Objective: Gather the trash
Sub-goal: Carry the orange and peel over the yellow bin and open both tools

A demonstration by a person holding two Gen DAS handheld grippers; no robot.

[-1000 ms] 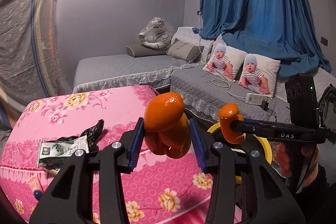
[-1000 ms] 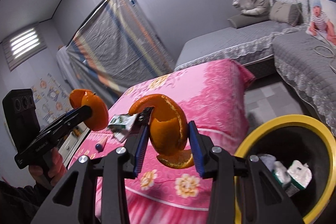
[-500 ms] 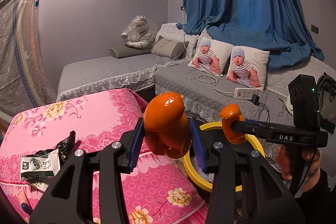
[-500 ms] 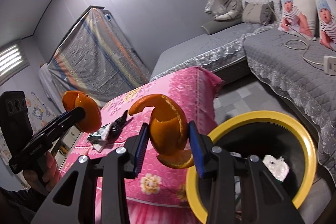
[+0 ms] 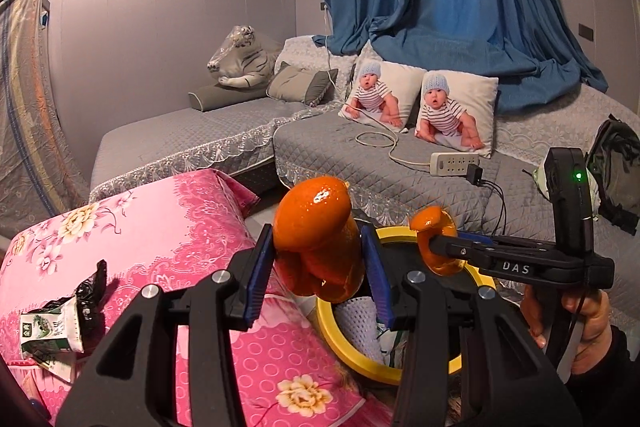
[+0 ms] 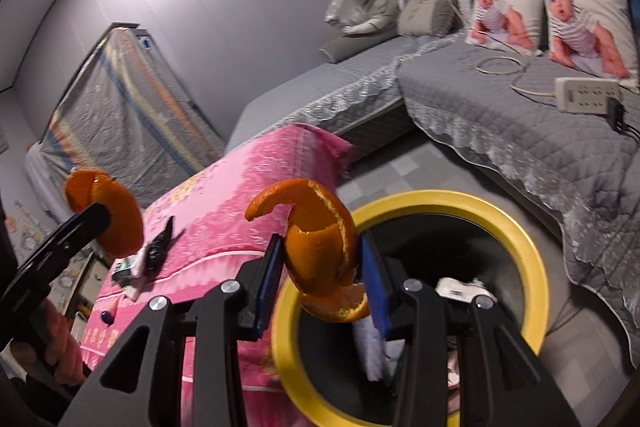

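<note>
Our left claw (image 5: 318, 267) grips orange peel (image 5: 316, 239); our right claw (image 6: 320, 277) pinches another peel (image 6: 320, 247) above the yellow-rimmed bin (image 6: 528, 247). Released off-centre, either could bounce off the rim onto the floor.

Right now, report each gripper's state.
Left gripper: shut on orange peel.
Right gripper: shut on curled orange peel.

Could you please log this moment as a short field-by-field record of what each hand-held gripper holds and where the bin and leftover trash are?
left hand-held gripper: shut on orange peel, just short of the bin's rim
right hand-held gripper: shut on curled orange peel, at the bin's near rim
bin: yellow-rimmed, on the floor beside the pink bed, some trash already inside
pink bed: carton and black wrapper lying on it
step status: neither peel released
</note>
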